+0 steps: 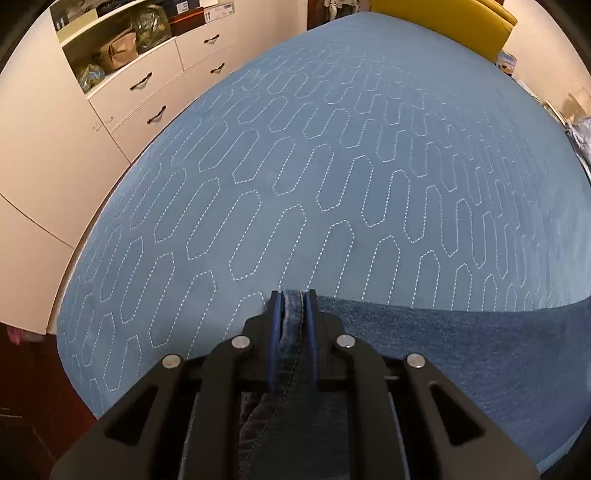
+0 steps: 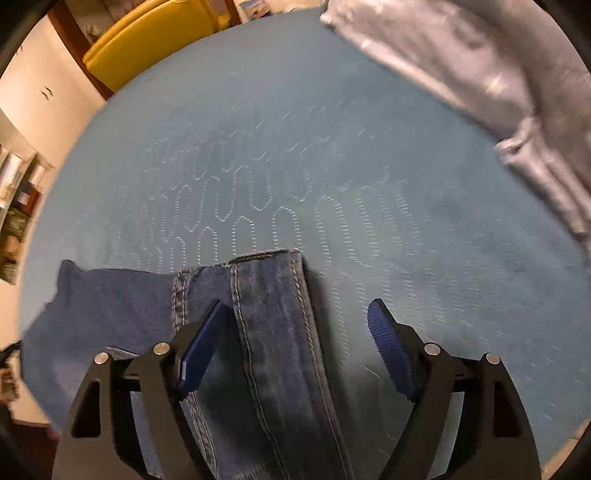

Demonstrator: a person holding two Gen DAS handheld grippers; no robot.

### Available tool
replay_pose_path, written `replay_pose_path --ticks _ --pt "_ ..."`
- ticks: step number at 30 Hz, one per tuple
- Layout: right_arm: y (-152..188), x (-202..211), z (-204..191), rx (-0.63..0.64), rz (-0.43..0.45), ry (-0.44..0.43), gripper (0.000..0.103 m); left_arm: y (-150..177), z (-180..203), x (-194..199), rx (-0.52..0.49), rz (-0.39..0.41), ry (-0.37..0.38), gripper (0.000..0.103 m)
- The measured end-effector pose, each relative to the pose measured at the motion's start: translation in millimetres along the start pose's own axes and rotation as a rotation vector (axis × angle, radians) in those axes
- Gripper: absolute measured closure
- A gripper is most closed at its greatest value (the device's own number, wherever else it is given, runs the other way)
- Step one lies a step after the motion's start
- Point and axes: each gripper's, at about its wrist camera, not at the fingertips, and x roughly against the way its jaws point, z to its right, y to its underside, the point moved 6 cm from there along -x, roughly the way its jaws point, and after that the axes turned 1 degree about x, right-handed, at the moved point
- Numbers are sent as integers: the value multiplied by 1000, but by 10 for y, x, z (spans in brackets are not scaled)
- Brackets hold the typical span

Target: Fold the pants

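The left tool (image 1: 293, 295) is clamping the dark blue denim pants (image 2: 273, 314) to carry the fold; the right tool (image 2: 295, 317) is hovering released over the blue quilted bed (image 1: 295, 166).

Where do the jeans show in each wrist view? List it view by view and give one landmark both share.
Left wrist: the jeans fill the bottom right, a seamed edge clamped in the shut left gripper.
Right wrist: the jeans lie bottom centre to left, hem up, partly between the fingers of the open right gripper.
Shared landmark: the yellow chair beyond the quilted blue cover.
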Motion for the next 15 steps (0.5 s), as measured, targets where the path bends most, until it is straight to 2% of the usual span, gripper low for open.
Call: replay_pose_path --ticks 1,2,3,5,7,10,12,15 --pt "-11 -61 -7 16 -9 -21 65 -11 -3 1 -4 -5 -8 90" --pt "-67 -139 -81 41 -29 -87 80 -46 -34 8 -7 -9 -16 90" --pt "-59 -167 -180 51 -37 -100 85 -43 -22 24 -10 -10 -20 91" --pt "-91 -173 -255 90 -26 -50 92 -104 -58 26 -7 -7 -22 91" --pt "-102 -145 -196 59 0 -16 94 -92 -81 43 21 2 -5 91" --pt "69 -161 -211 39 7 22 94 -54 -111 14 52 8 26 91" --pt "104 -201 -271 27 12 44 94 -72 -206 40 123 17 68 83" --pt "131 -122 -291 35 33 91 94 -43 -456 267 191 88 116 75"
